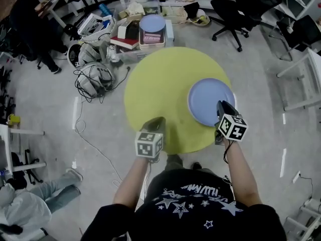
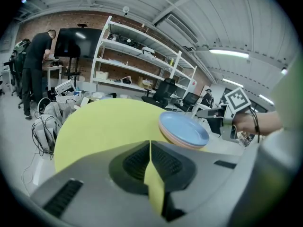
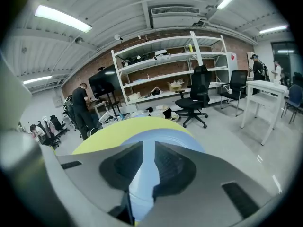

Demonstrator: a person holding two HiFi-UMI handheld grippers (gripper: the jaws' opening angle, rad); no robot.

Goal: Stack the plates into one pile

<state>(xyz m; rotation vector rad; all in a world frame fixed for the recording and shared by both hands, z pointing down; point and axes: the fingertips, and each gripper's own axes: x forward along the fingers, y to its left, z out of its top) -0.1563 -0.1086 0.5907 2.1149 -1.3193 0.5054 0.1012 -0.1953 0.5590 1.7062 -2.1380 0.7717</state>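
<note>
A round yellow table [image 1: 155,84] carries one pile of plates [image 1: 208,100] on its right half, a blue plate on top. In the left gripper view the pile [image 2: 183,129] shows pinkish plates under the blue one. My right gripper [image 1: 220,104] hovers over the pile's near right rim. Its jaws stand a narrow gap apart with nothing pressed between them, and the blue plate [image 3: 161,135] shows through the gap [image 3: 144,145]. My left gripper [image 1: 159,119] is at the table's near edge, left of the pile, with its jaw tips together [image 2: 150,143] and holding nothing.
Behind the table stands a crate with a blue round plate-like thing [image 1: 152,23] on top, amid boxes, bags and cables [image 1: 95,77]. An office chair [image 1: 230,11] is at the back right and a white table [image 1: 306,79] at the right. A person [image 1: 30,205] sits on the floor at the lower left.
</note>
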